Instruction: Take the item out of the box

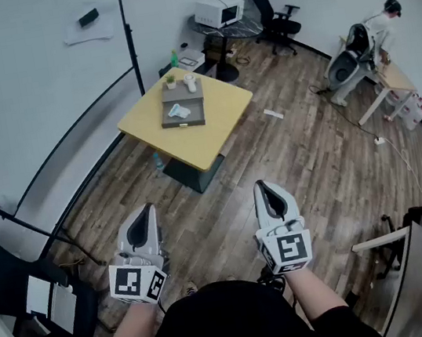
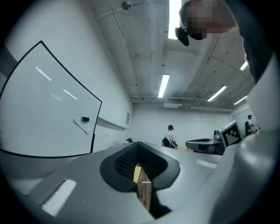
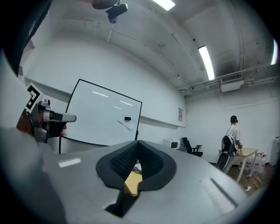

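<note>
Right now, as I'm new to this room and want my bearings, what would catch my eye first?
The yellow table in mid-room on the wood floor, bearing a dark box with a pale item inside. Nearer, low in the head view, the left gripper and right gripper sit side by side, both shut and empty, far short of the table.

Box [image 1: 184, 123]: dark grey, rect., open top, flat on yellow table [image 1: 219, 119], long axis approx. 12–6 o'clock. Item [image 1: 179, 111]: small, pale white-blue, lying inside box, toward its 6 o'clock end, 9 o'clock side of ctr.
</note>
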Demonstrator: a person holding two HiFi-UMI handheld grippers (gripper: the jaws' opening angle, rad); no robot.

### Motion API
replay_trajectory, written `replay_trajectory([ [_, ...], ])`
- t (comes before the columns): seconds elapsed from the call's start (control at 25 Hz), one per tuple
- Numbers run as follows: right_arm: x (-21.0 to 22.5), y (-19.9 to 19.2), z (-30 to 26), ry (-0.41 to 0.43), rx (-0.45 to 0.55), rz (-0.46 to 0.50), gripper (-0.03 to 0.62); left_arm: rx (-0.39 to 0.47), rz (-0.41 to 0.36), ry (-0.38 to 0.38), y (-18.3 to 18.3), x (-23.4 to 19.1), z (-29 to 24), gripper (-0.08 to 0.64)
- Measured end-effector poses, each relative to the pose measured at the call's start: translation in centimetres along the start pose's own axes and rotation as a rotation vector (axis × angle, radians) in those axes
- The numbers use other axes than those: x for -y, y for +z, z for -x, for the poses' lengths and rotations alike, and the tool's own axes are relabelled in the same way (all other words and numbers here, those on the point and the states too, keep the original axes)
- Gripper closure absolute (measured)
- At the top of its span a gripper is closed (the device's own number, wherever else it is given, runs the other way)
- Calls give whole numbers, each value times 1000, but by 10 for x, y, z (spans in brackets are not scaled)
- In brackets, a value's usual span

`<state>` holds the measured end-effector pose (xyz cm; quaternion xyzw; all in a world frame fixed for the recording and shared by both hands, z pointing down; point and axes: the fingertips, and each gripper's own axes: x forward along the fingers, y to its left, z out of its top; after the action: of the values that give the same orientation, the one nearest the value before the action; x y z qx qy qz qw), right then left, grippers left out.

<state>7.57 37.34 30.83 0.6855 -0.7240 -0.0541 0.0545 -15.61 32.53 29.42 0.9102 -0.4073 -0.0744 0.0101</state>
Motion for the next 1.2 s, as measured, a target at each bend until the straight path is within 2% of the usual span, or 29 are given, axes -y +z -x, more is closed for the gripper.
replay_trajectory([
  [0.24, -4, 0, 2, 0, 2, 5, 586, -4, 4, 1, -3, -1, 4, 560],
  [0.52, 2, 2, 6, 16, 37, -38, 584, -12, 7, 8, -4, 3, 4, 560],
  [0.56, 2, 0, 5, 26, 38, -29, 584, -14, 7, 9, -5, 4, 4, 560],
  [0.64, -8, -7, 0, 103, 15, -17, 581, -17, 6, 11, -7, 5, 4, 560],
  [0.68, -14, -12, -4, 152, -7, -22, 214, -18, 6, 12, -8, 5, 5, 560],
  [0.72, -18, -16, -8, 188, -26, -35, -9, -20, 5, 14, -10, 5, 5, 560],
  [0.96, -11, -22, -11, 219, -53, -46, -8, -42, -6, 41, -18, 7, 1, 560],
  [1.2, 16, -30, -14, 228, -45, -47, -7, -37, -17, 73, -22, 21, -14, 560],
])
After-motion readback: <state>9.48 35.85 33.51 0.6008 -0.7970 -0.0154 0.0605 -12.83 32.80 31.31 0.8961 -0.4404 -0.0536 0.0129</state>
